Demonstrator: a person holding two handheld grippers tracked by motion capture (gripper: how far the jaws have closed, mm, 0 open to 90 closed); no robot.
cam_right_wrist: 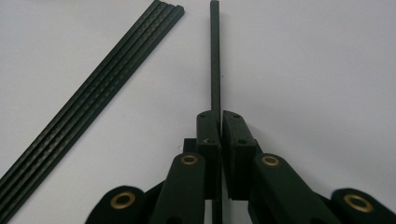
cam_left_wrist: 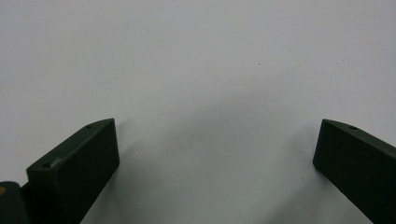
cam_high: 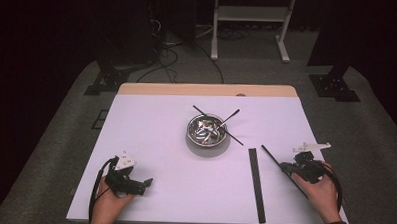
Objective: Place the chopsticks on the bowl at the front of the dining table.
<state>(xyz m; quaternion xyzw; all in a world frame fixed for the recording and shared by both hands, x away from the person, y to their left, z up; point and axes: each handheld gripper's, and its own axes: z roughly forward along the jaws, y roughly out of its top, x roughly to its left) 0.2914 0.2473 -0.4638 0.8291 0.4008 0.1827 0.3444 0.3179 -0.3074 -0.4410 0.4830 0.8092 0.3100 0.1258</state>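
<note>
Right claw (cam_right_wrist: 219, 122) clenched on single black chopstick (cam_right_wrist: 215, 56); left claw (cam_left_wrist: 215, 149) released, wide over bare tabletop (cam_left_wrist: 196, 56).

A white table in a dark room

The table (cam_high: 150, 140) has a white top and a wooden strip (cam_high: 207, 89) along its far edge. It stands on grey carpet (cam_high: 380, 148). Behind it are a white frame stand (cam_high: 252, 24), black stand feet (cam_high: 335, 87) and black cables (cam_high: 163, 56). The back of the room is very dark.
</note>
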